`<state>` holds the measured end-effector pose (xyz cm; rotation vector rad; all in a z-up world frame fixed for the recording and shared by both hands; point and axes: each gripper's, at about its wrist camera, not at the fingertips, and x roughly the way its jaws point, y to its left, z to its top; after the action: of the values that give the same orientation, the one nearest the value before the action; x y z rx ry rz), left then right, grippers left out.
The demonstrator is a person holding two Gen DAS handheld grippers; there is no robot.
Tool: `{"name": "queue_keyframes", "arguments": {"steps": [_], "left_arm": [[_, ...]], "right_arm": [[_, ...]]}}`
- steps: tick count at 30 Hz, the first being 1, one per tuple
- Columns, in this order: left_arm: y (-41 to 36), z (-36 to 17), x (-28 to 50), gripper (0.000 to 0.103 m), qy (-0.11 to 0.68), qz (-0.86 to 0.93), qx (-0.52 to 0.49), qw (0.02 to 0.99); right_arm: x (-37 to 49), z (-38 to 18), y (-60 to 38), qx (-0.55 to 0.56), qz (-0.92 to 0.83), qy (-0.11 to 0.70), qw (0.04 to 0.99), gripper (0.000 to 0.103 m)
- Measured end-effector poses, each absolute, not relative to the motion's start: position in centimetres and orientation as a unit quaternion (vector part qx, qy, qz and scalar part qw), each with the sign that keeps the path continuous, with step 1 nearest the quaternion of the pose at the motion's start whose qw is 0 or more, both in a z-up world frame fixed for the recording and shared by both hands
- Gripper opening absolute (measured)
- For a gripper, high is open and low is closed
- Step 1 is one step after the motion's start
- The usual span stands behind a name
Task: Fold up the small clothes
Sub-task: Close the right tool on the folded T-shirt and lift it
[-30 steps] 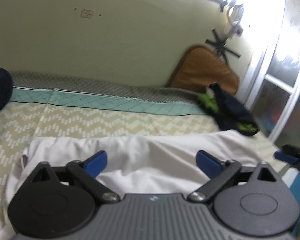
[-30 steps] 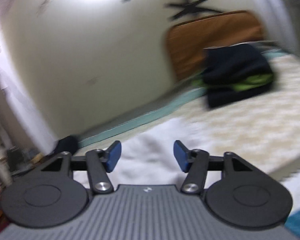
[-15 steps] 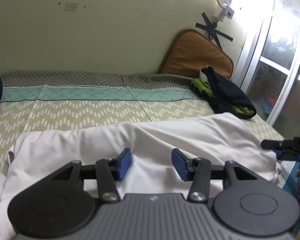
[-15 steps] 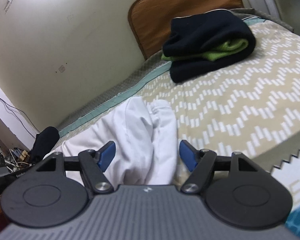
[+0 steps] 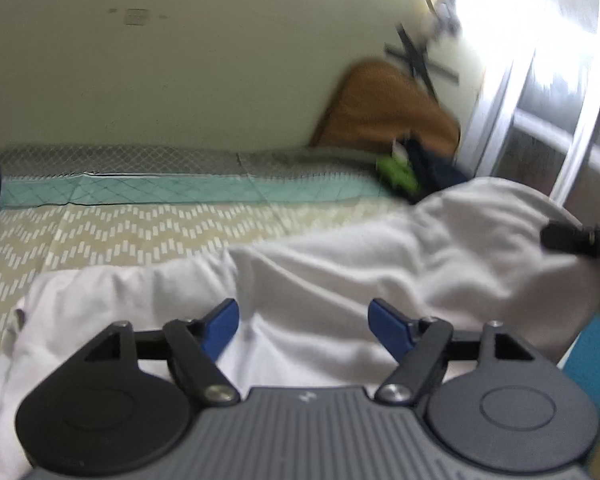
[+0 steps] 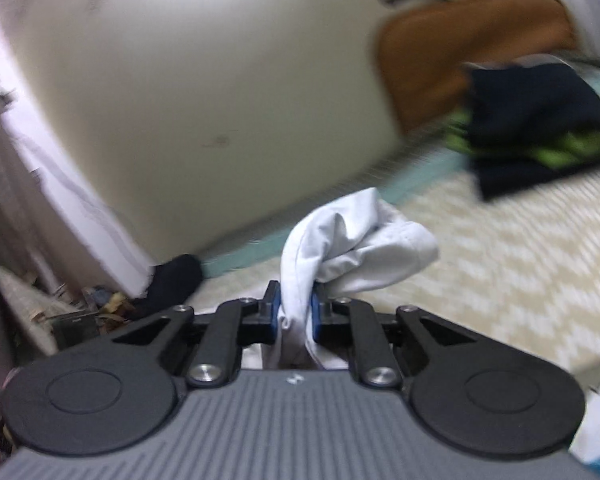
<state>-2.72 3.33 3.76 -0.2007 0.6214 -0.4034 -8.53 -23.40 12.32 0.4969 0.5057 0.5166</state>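
A white garment point(image 5: 380, 264) lies spread across the zigzag-patterned bed cover point(image 5: 120, 232). My left gripper point(image 5: 302, 314) hovers over its near part; its jaws are opening and the cloth below them is not pinched. My right gripper point(image 6: 295, 308) is closing, its blue pads pressing on a bunched end of the white garment point(image 6: 352, 240), which stands up above the fingers. In the left wrist view that right gripper point(image 5: 572, 236) shows at the right edge, with the cloth raised into a hump there.
A folded dark and green pile of clothes point(image 6: 540, 136) sits at the far end of the bed by a brown cushion point(image 6: 440, 48). A dark item point(image 6: 172, 280) lies at the bed's other end. Floor clutter point(image 6: 60, 312) is beyond it. A window frame point(image 5: 540, 120) stands at the right.
The right jaws have shut on the end of the white garment and lifted it off the bed. The left jaws narrowed, then spread apart again, staying over the same spot.
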Motion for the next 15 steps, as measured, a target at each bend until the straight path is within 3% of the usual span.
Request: {"name": "queue_keyframes", "arguments": {"steps": [4,11,15], "left_arm": [[9.5,7.0,-4.7,0.081,0.229,-0.194,-0.215,0.929],[16.8,9.6,-9.5,0.081,0.179,-0.091,-0.231,0.952],[18.3,9.8,-11.2,0.09,0.176,-0.067,-0.233,0.954]], "right_arm": [[-8.3,15.0,-18.7,0.187,0.303,0.244,0.902,0.017],[-6.1,15.5,-8.3,0.112,0.414,0.273,0.861,0.016],[-3.6,12.9,-1.0,0.056,0.448,0.318,0.834,0.017]]}}
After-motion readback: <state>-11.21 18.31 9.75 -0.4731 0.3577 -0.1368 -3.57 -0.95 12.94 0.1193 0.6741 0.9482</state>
